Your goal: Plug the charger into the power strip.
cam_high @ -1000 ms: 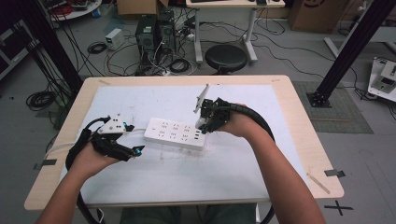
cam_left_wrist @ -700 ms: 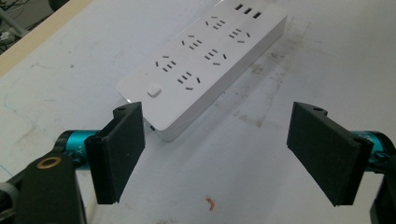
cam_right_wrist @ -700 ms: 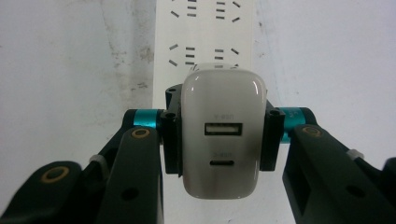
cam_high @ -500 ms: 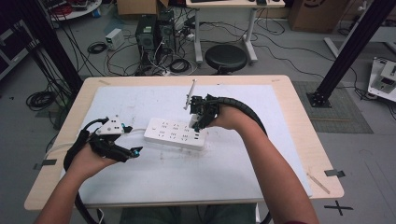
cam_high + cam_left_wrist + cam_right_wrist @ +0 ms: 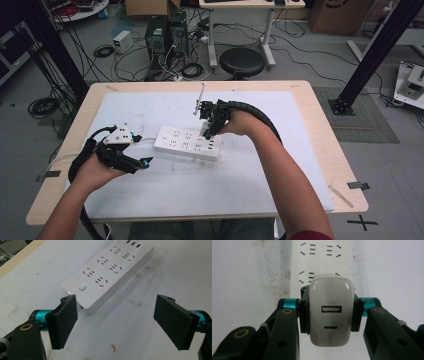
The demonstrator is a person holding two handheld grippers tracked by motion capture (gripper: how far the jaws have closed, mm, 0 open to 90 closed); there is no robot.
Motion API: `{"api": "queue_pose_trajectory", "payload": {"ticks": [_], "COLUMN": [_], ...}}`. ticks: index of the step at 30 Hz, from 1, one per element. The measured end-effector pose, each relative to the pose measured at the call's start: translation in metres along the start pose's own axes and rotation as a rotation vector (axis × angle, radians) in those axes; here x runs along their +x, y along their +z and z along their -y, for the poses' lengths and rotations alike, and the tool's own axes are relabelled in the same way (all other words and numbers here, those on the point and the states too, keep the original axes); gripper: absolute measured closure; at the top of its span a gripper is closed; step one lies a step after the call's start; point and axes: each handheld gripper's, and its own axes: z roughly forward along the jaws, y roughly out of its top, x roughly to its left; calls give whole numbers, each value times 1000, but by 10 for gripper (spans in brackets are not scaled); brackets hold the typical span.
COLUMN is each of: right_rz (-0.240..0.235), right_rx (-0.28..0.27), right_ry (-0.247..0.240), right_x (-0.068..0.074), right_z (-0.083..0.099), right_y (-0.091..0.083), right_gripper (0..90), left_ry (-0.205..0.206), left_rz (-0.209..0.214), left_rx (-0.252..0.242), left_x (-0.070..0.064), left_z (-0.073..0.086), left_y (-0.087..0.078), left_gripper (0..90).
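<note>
Hovering a white USB charger [image 5: 331, 313] over the power strip [image 5: 187, 143] on the counter [image 5: 310, 100], right gripper [image 5: 331, 312] has jaws clamped on its sides. Left gripper [image 5: 117, 322] waits near strip's switch end, jaws wide, empty. Risk: prongs hidden, so misaligned w/ socket; unbraced strip could slide under push.

On the white mat [image 5: 240, 175], the white power strip [image 5: 187, 143] lies near centre. The right gripper [image 5: 209, 131] sits at its 2 o'clock end, tips touching the strip's top. The left gripper [image 5: 142, 162] rests at the strip's 8 o'clock, apart from it, near the mat's left edge.
</note>
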Motion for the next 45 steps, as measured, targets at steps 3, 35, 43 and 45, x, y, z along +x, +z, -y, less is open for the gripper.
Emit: {"api": "queue_pose_trajectory", "payload": {"ticks": [3, 35, 43, 45], "right_rz": [-11, -63, -31, -30], "right_rx": [4, 123, 142, 148], "right_ry": [-3, 54, 52, 37], "right_x": [-3, -16, -10, -11], "right_z": [-5, -33, -33, -34], "right_y": [5, 45, 54, 54], "right_gripper": [632, 635, 637, 637], "left_ry": [-1, -21, -18, -16], "left_rz": [-5, -10, -6, -9], "left_rx": [1, 3, -6, -4], "left_x": [1, 8, 4, 4], "left_z": [2, 15, 12, 11], "left_y": [-2, -1, 1, 0], "left_gripper": [192, 192, 193, 192]}}
